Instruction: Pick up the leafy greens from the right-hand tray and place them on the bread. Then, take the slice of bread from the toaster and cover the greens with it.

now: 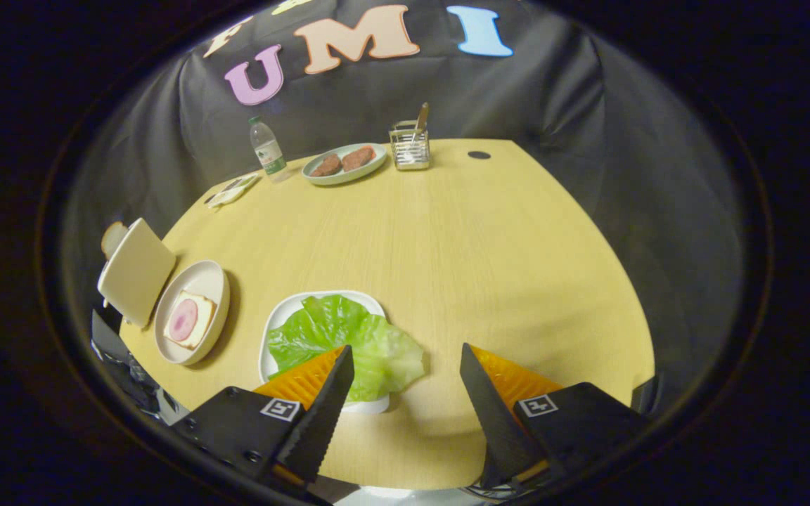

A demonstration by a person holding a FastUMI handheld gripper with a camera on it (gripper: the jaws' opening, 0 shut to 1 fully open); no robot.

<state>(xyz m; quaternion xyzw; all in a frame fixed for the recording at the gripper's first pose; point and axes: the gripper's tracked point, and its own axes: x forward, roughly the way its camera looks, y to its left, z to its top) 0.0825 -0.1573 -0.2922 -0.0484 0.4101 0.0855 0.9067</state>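
Pale wood grain runs across the table, which takes up most of the middle of the frame. At the bottom of the frame the gripper hangs over it with its jaws spread wide and nothing between them; the left finger overlaps the near edge of the leafy greens, while the right finger stands over bare table. The greens lie spread on a white tray at lower centre, one leaf spilling over the tray's right rim onto the wood. To the left of it, in the lower left of the frame, a round white plate holds a slice of bread with a pink round slice of meat on top. Just beyond that plate stands the cream toaster, and a slice of bread pokes up behind its top edge. At the upper centre of the frame sit a plate with two brown patties, a water bottle and a wire holder with a utensil in it. As the scene lies, the task looks barely begun: the greens are not yet gripped, the bread on the plate carries no greens, and the toaster slice is untouched. Both the placing and the covering remain to be done.
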